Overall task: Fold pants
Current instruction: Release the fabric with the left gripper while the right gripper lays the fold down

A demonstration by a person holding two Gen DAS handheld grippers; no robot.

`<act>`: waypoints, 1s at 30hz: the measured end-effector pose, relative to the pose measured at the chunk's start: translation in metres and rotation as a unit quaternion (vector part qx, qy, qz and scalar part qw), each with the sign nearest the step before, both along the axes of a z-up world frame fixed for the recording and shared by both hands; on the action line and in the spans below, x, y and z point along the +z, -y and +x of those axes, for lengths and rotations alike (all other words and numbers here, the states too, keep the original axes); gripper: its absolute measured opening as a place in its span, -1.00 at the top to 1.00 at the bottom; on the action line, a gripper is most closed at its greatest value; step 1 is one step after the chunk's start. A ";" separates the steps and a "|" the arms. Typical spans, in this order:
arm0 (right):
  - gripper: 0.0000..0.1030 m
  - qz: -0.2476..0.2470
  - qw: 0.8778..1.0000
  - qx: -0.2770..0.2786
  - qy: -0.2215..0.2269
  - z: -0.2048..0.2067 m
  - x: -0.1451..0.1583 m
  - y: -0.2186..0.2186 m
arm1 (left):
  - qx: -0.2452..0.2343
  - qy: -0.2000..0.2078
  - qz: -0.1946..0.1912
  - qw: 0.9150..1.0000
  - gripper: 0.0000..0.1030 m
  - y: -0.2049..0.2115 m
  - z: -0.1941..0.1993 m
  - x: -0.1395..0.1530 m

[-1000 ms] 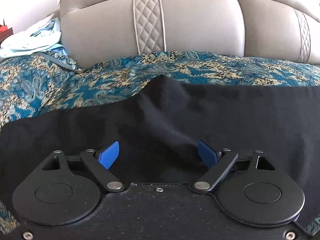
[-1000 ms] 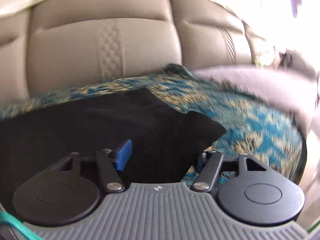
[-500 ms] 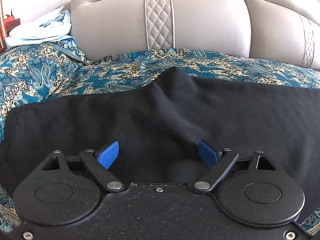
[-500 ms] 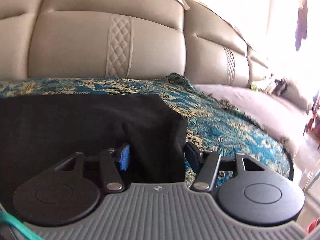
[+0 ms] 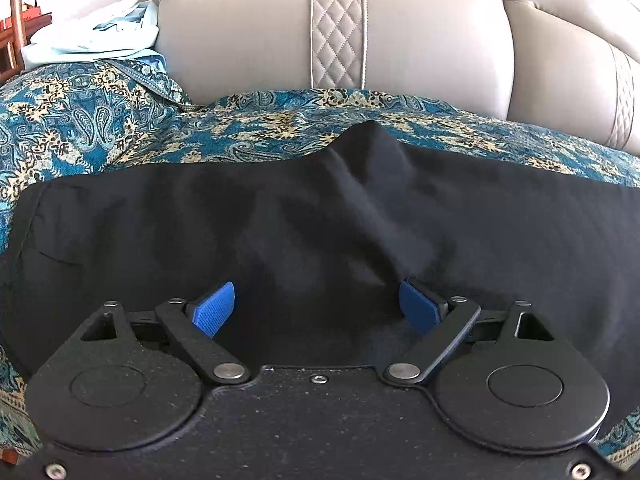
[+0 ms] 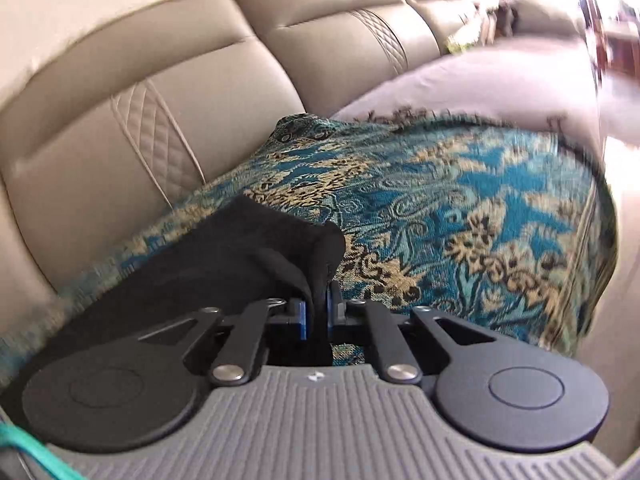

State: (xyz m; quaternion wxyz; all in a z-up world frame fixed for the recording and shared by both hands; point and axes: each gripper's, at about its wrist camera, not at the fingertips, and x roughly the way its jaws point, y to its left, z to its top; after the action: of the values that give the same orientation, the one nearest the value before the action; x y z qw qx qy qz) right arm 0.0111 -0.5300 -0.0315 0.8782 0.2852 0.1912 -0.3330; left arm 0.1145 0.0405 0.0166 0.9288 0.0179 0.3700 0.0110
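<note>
Black pants (image 5: 320,208) lie spread across a teal patterned throw (image 5: 80,128) on a sofa seat. My left gripper (image 5: 316,286) hovers low over the middle of the cloth. Its jaws are opening wide, and its blue pads (image 5: 212,310) press on nothing. A raised ridge of fabric runs from the far edge toward its right pad. In the right wrist view, my right gripper (image 6: 317,308) has its jaws closing tight on a bunched corner of the pants (image 6: 224,256). That corner is lifted off the throw (image 6: 480,208), with both pads pressing the cloth.
The beige leather sofa back (image 5: 248,28) rises just behind the pants. A pile of light blue clothing (image 5: 100,36) sits at the far left on the throw. To the right the throw ends and a pale lavender seat (image 6: 460,80) follows.
The right gripper went from open around the pants' corner to shut on it, then rolled and swung right with it. The left gripper drifted slightly left over the pants.
</note>
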 end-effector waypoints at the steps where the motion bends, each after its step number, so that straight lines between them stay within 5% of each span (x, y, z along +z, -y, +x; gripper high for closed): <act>1: 0.78 0.010 1.000 -0.006 0.008 -0.002 0.001 0.002 | 0.001 0.000 0.004 1.000 -0.67 -0.001 0.000 0.001; 5: 0.79 -0.023 1.000 0.005 0.018 0.006 0.015 -0.015 | -0.006 0.007 -0.003 1.000 0.41 -0.009 -0.005 0.007; 7: 0.80 -0.050 0.998 0.026 0.018 0.019 0.025 -0.034 | -0.010 0.003 -0.005 1.000 0.57 -0.015 -0.007 0.009; 12: 0.80 -0.088 0.983 0.159 0.016 0.074 0.040 -0.124 | -0.003 0.003 -0.012 1.000 0.57 -0.029 -0.014 0.014; 15: 0.80 -0.118 0.950 0.288 0.016 0.099 0.043 -0.203 | 0.012 0.000 -0.023 1.000 0.54 -0.038 -0.019 0.017; 19: 0.80 -0.146 0.872 0.467 0.005 0.105 0.033 -0.317 | 0.026 -0.007 -0.042 0.999 0.54 -0.049 -0.026 0.018; 22: 0.79 -0.175 0.821 0.543 0.004 0.094 0.023 -0.372 | 0.028 -0.011 -0.052 0.998 0.54 -0.053 -0.033 0.017; 30: 0.68 -0.166 0.752 0.638 0.023 0.076 0.013 -0.418 | 0.025 -0.012 -0.063 0.998 0.42 -0.053 -0.041 0.020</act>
State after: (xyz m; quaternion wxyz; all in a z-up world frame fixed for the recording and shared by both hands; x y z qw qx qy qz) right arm 0.0868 -0.1125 -0.0182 0.9244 -0.0461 0.2504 0.2842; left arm 0.0736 0.0935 0.0367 0.9229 -0.0501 0.3815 0.0102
